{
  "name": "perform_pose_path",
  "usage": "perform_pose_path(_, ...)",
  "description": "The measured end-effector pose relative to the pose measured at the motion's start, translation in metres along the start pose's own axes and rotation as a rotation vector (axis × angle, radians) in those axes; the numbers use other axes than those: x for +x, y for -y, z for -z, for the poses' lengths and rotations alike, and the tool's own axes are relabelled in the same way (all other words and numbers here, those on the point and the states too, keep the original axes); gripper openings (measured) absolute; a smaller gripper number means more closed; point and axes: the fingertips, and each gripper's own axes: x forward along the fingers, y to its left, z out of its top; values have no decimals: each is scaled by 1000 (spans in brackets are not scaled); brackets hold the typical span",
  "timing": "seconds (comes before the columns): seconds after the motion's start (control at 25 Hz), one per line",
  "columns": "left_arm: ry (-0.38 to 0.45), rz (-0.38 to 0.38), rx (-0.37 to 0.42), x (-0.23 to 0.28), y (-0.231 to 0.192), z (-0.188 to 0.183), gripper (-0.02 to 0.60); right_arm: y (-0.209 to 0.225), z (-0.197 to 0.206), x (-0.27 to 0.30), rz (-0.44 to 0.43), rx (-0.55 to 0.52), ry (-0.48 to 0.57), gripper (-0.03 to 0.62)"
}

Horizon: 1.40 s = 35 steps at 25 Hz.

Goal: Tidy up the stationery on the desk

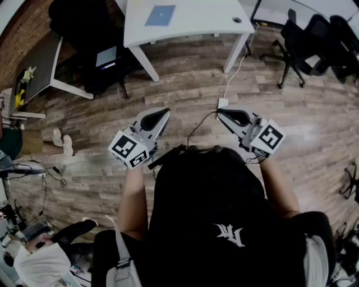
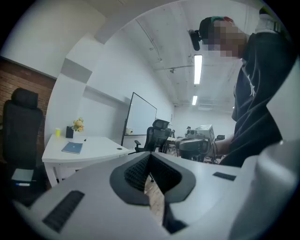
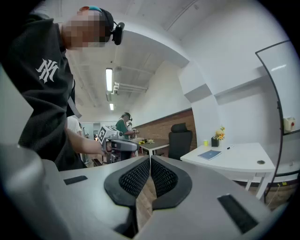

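Note:
A white desk (image 1: 190,22) stands ahead of me across the wooden floor, with a blue notebook (image 1: 160,15) lying on it. The left gripper view shows the notebook (image 2: 72,147), a yellow cup (image 2: 57,132), a dark holder with flowers (image 2: 71,131) and a pen (image 2: 85,139) on that desk. The right gripper view shows the same notebook (image 3: 209,154) and flower holder (image 3: 215,139). My left gripper (image 1: 164,114) and right gripper (image 1: 220,112) are held level in front of my chest, far from the desk. Both are shut and hold nothing.
Black office chairs (image 1: 303,39) stand at the far right, and another black chair (image 1: 84,33) sits left of the desk. A dark table (image 1: 36,70) is at the far left. A cable with a white power block (image 1: 222,102) lies on the floor. A whiteboard (image 2: 140,117) stands behind the desk.

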Motion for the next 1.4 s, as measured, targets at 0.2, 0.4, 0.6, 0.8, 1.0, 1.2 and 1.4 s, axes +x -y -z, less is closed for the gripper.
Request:
perform_pose_path(0.2,-6,11,-23,-6,-6,9,-3,-5,3,8,4,-3,-17,37)
perform_pose_path(0.4,-8,23,-28,-5,-7,13,-3,-1,5,2,35,32,-5,37)
perform_pose_path(0.6,-4,31,-41,-7,-14,13,-3,10,9,6,90,36,-39,37)
perform_pose_path(0.8,3,46,-57,-11,-20,16,-3,20,10,3,123,41,-41,37)
perform_pose_path(1.0,5,39,-74,-9,-30,21,-3,37,11,-11,174,57,-43,37)
perform_pose_path(1.2,-5,60,-84,6,-38,19,-3,51,6,-16,196,82,-29,37)
perform_pose_path(1.4,-32,42,-82,27,-55,12,-3,74,3,-16,192,95,19,37)
